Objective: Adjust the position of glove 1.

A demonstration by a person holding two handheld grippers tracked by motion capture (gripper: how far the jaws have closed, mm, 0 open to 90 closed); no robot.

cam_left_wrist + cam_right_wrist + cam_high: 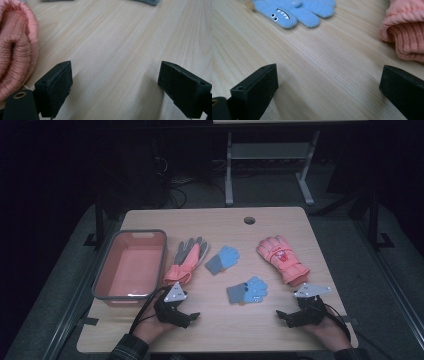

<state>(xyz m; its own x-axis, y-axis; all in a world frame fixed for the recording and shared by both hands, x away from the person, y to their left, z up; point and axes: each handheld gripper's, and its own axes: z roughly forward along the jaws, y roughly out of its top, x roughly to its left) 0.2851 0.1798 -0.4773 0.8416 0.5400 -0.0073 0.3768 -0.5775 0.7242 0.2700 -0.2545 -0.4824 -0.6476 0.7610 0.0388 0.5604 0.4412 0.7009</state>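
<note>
- Tongs spread wide, both empty — left tongs (189, 316) just beside pink-grey glove (186, 259), right tongs (283, 315) near pink ski glove (282, 258).
- Best grabbed at knit cuff — thick, easy pinch — then carried to basin (106, 268).
- Blue gloves (247, 291) mid-worktop (280, 222), apart.

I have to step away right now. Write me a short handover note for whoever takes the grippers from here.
Left gripper: open, holding nothing, low over the table's near edge beside the cuff of the pink-and-grey glove.
Right gripper: open, holding nothing, near the cuff of the pink ski glove.
Two blue gloves lie mid-table.
Pink bin at the left holds nothing.
Done: nothing picked up yet.
Left: probably all four gloves into the bin; the pink-and-grey one is nearest the left gripper.
</note>
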